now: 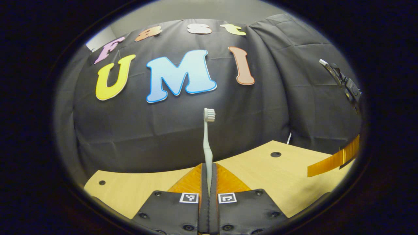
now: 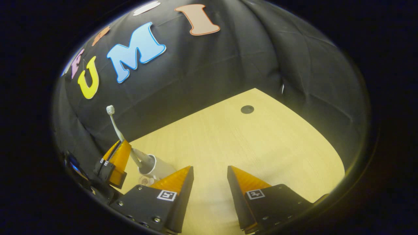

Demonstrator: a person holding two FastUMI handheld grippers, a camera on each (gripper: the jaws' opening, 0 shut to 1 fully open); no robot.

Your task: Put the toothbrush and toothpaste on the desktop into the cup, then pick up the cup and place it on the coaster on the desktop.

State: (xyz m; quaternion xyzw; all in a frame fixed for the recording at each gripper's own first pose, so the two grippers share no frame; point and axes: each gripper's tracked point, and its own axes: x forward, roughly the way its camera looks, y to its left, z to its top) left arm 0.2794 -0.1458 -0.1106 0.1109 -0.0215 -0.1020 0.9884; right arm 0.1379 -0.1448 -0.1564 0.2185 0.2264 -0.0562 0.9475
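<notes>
My left gripper (image 1: 209,167) is shut on the pale toothbrush (image 1: 208,143), which stands upright with its bristled head on top. In the right gripper view the left gripper (image 2: 121,145) holds the toothbrush (image 2: 115,125) with its lower end at the rim of the white cup (image 2: 160,168) on the desk. My right gripper (image 2: 209,172) is open and hangs above bare desktop to the right of the cup, with nothing between its fingers. A small round patterned thing (image 2: 144,180) lies by the cup; I cannot tell whether it is the coaster.
The light wooden desk (image 2: 267,143) has a dark round hole (image 2: 247,109) near its far corner. The black cloth wall closes off the back and sides. In the left gripper view, part of the right gripper (image 1: 333,160) shows at the right edge.
</notes>
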